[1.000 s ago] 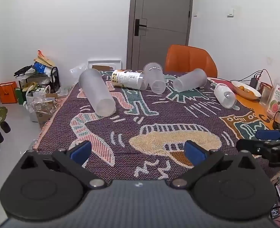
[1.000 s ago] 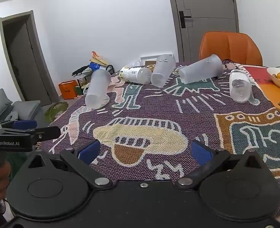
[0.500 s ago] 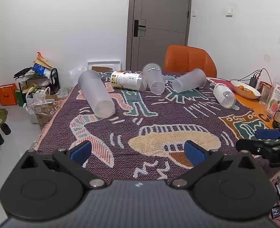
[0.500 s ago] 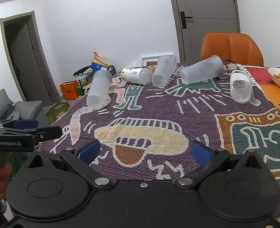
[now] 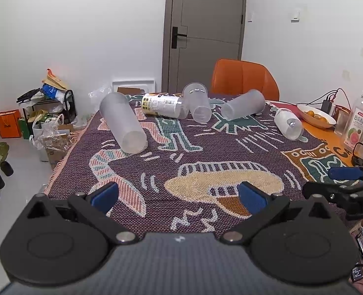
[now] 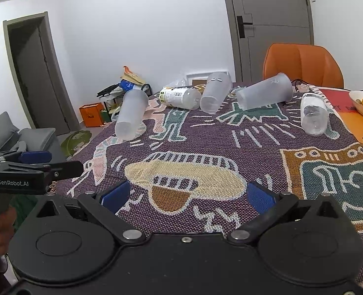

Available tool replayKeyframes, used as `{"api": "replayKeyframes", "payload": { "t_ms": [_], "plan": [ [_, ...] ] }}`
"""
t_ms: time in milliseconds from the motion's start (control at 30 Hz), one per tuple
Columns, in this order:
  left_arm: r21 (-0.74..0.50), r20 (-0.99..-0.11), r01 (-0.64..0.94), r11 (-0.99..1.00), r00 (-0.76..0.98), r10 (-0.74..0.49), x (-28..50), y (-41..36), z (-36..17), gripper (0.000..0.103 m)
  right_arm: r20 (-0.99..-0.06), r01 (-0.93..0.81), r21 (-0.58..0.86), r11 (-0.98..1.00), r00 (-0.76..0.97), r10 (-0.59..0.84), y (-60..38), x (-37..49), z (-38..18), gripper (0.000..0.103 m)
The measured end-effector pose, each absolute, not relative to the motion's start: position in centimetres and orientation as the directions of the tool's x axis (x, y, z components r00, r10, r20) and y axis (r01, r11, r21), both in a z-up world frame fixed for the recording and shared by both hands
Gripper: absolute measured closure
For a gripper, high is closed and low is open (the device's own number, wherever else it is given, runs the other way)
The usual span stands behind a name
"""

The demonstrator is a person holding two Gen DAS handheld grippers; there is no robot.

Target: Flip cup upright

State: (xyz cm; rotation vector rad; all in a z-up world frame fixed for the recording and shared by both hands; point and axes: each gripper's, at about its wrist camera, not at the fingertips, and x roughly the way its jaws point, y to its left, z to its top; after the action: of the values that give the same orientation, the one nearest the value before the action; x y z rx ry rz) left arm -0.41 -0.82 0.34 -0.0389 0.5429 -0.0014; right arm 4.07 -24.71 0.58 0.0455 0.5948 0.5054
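Note:
Several frosted plastic cups lie on their sides on a patterned tablecloth (image 5: 206,152). A tall cup (image 5: 122,123) (image 6: 131,114) lies at the far left. A labelled cup (image 5: 164,105) (image 6: 180,97), a middle cup (image 5: 198,103) (image 6: 215,92) and another cup (image 5: 243,108) (image 6: 265,95) lie at the far edge. A fifth cup (image 5: 288,124) (image 6: 313,113) lies at the right. My left gripper (image 5: 177,196) is open and empty over the near edge. My right gripper (image 6: 187,194) is open and empty, also far from the cups; it shows at the right of the left wrist view (image 5: 339,179).
An orange chair (image 5: 243,80) stands behind the table. A bowl of fruit (image 5: 315,115), a juice bottle (image 5: 358,123) and cables sit at the right edge. Bags and boxes (image 5: 46,113) clutter the floor at the left. A grey sofa (image 6: 16,137) stands farther left.
Both views have shifted very slightly; the cups sit a little lower in the left wrist view. Both grippers stay open and empty, and no cup has moved.

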Motion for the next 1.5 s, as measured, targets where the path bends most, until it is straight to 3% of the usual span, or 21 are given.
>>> {"api": "replayKeyframes", "payload": {
  "t_ms": [1500],
  "plan": [
    [-0.041,-0.520,-0.013,0.999,0.854,-0.010,-0.37,-0.71,0.20,0.000,-0.524,-0.437,0.178,0.882,0.716,0.460,-25.01,3.93,0.39,0.000]
  ]
}}
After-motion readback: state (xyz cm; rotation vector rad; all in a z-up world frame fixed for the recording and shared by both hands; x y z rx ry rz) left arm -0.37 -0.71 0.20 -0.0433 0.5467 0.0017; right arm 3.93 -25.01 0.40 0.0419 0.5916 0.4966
